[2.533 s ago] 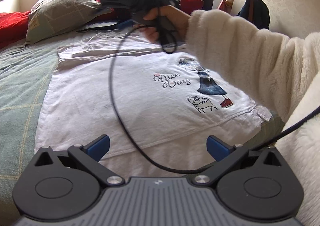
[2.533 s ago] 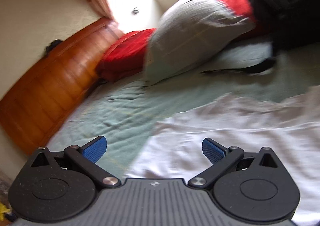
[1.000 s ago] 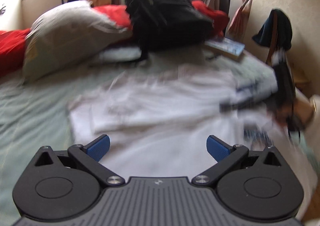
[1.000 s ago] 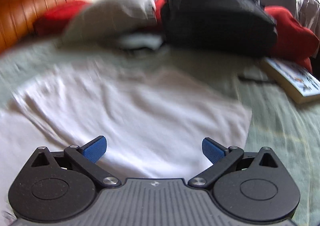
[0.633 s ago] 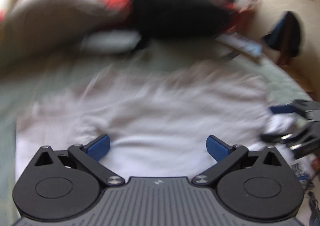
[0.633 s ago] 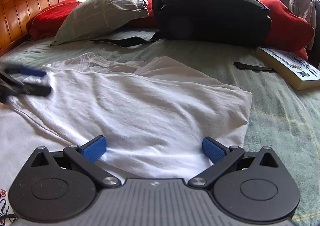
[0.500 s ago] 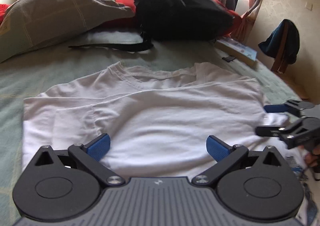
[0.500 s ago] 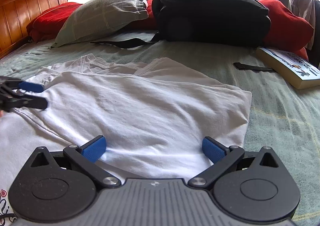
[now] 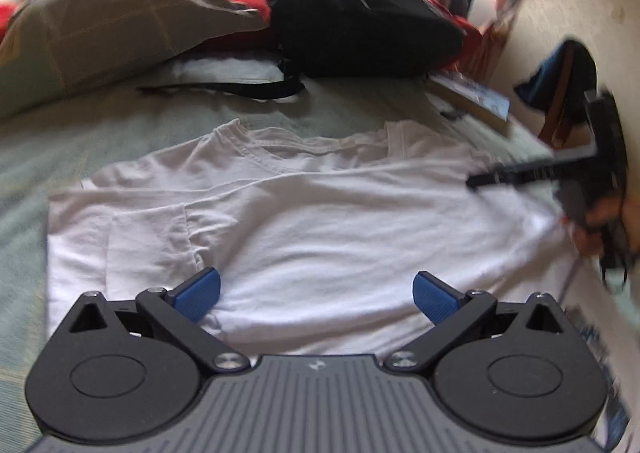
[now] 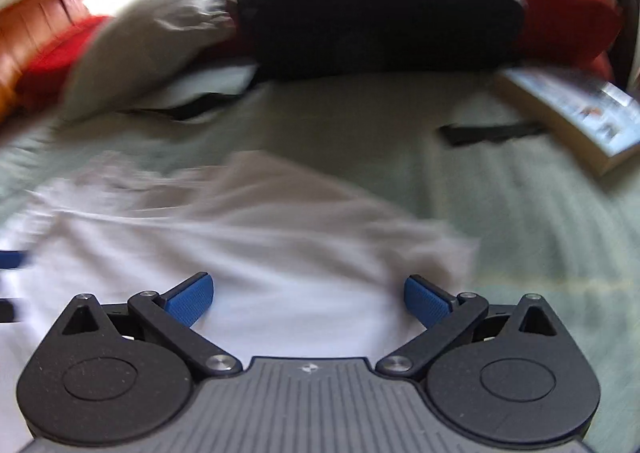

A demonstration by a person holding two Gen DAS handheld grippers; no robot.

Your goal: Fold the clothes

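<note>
White T-shirt (image 9: 320, 221) lies flat mid-bed (image 9: 24, 253); left gripper (image 9: 316, 293) hovers over its near hem, released; right gripper (image 10: 308, 299) likewise, near its right edge.

A T-shirt (image 9: 312, 221) is lying flat on the bed (image 9: 100, 125), directly ahead of the left tool (image 9: 316, 295) and spreading to both sides of it. Beyond the shirt, a backpack (image 9: 360, 9) is sitting straight ahead, with a pillow (image 9: 112, 25) leaning to its left. A book (image 9: 472, 97) is lying ahead to the right, beside the backpack. The right tool (image 9: 480, 181) is hovering over the shirt's right edge, off to the left tool's right.
</note>
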